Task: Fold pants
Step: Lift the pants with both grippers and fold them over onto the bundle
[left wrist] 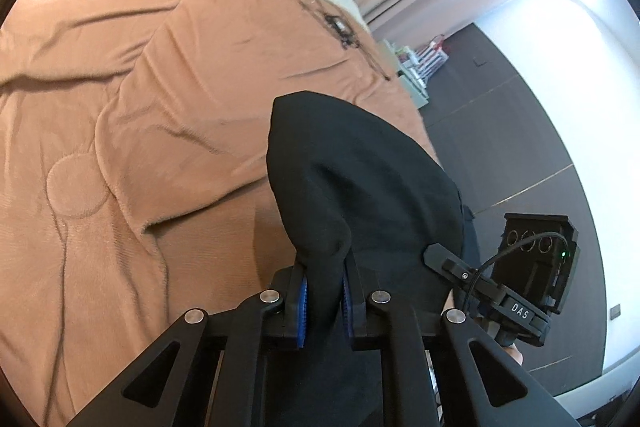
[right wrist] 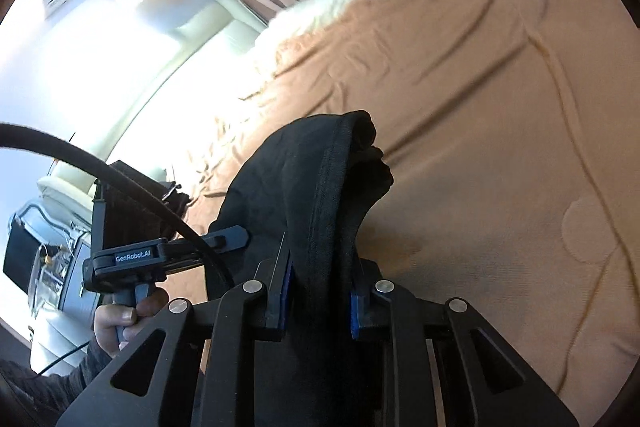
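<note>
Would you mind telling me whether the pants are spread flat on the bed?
No: the black pants hang bunched, clamped in both the left tool and right tool.

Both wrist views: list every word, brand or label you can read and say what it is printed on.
"DAS" – white letters on the black body of the right gripper, seen in the left wrist view.
"GenRobot.AI" – white letters on the black body of the left gripper, seen in the right wrist view.
The items on the shelf beyond the bed are too small and blurred to read.

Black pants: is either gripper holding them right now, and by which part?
Both. The left gripper pinches a bunched fold of the black pants; the right gripper clamps a stitched hem edge.
</note>
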The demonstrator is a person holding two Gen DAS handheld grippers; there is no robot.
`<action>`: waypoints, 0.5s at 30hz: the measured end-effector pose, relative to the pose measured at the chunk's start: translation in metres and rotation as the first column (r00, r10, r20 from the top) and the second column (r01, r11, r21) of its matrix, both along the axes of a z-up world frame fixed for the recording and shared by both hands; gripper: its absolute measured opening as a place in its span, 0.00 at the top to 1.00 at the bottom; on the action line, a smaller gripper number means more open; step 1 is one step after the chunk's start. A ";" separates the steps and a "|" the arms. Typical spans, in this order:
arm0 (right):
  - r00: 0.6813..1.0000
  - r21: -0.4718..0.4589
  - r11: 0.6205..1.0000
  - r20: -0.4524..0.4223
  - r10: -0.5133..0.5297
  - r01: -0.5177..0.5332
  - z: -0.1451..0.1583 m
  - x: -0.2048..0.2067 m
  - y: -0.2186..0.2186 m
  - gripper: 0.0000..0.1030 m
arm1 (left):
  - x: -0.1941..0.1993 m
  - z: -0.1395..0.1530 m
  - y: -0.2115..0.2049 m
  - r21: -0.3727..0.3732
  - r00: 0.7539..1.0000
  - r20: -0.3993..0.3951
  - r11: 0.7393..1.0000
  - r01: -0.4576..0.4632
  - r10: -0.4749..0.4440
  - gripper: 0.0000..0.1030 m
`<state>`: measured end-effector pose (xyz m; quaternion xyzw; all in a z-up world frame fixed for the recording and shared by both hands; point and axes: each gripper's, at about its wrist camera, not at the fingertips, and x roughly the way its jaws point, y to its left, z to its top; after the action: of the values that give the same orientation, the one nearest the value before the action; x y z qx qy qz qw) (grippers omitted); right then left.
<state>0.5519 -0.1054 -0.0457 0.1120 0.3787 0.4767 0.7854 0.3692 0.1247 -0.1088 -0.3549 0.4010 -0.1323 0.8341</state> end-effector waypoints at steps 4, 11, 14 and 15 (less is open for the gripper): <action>0.998 -0.001 1.000 0.057 -0.013 0.013 0.017 -0.023 -0.005 0.84 | -0.008 0.019 -0.008 0.007 0.999 0.040 1.000 0.014 -0.014 0.86; 0.990 0.034 0.998 0.130 -0.058 0.054 0.038 -0.067 -0.031 0.84 | -0.023 0.055 -0.032 0.022 0.992 0.116 0.998 0.053 -0.055 0.86; 0.983 0.038 0.997 0.167 -0.079 0.074 0.046 -0.089 -0.046 0.84 | -0.030 0.069 -0.047 0.034 0.986 0.144 0.997 0.076 -0.080 0.86; 0.980 0.039 0.996 0.178 -0.085 0.080 0.047 -0.096 -0.054 0.84 | -0.032 0.074 -0.052 0.034 0.984 0.154 0.996 0.085 -0.089 0.86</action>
<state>0.4559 -0.1599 0.0017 0.0968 0.2939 0.4579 0.8334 0.3375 0.0726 -0.0352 -0.3142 0.3518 -0.1902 0.8610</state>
